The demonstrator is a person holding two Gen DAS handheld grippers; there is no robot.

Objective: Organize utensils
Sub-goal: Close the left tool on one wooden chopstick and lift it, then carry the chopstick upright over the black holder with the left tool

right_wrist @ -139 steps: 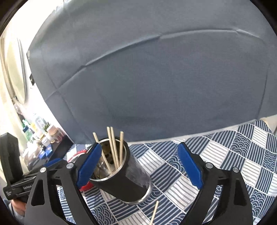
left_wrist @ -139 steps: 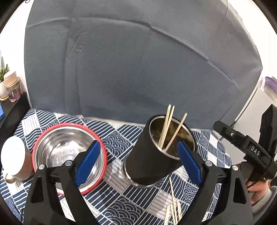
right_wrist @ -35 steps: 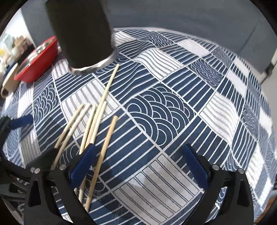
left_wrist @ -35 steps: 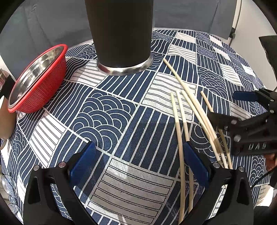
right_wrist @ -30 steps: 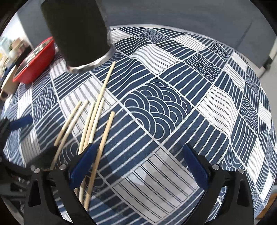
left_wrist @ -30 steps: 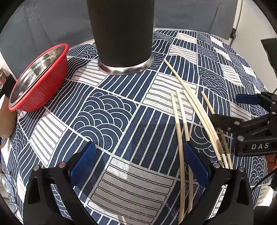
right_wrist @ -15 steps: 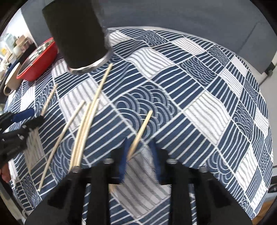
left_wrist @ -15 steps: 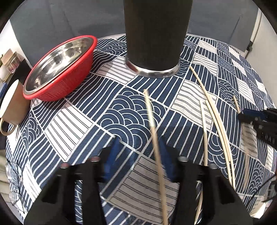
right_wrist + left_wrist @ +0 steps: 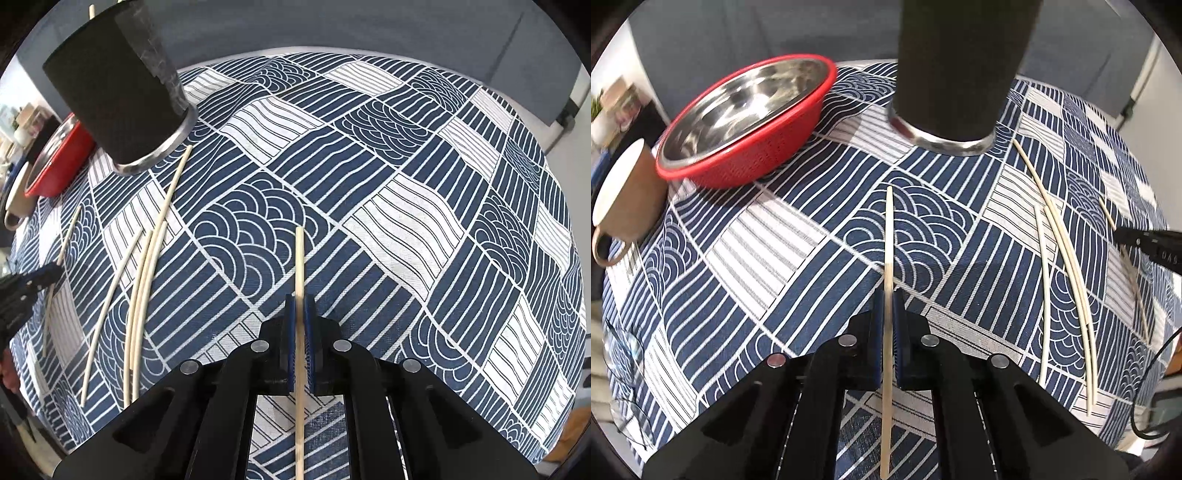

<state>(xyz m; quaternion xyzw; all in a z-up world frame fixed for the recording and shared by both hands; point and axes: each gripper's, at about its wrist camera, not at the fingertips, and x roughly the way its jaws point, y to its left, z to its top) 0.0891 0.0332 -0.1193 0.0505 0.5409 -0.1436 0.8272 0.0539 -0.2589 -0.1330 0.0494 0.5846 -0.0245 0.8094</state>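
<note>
Both grippers clamped on a chopstick each, cup next.

The left gripper [image 9: 888, 325] pinches one pale wooden chopstick [image 9: 888, 236]; the right gripper [image 9: 300, 325] pinches another [image 9: 300, 266]. Four loose chopsticks [image 9: 142, 280] lie on the blue patterned cloth [image 9: 406, 206], near the tall black metal-based cup [image 9: 960, 66], awaiting collection.

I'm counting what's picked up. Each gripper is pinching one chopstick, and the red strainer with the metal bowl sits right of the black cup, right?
Nearly. Each gripper, left gripper and right gripper, is pinching one chopstick, but the red strainer with the metal bowl sits left of the black cup, not right. The left wrist view shows it.
</note>
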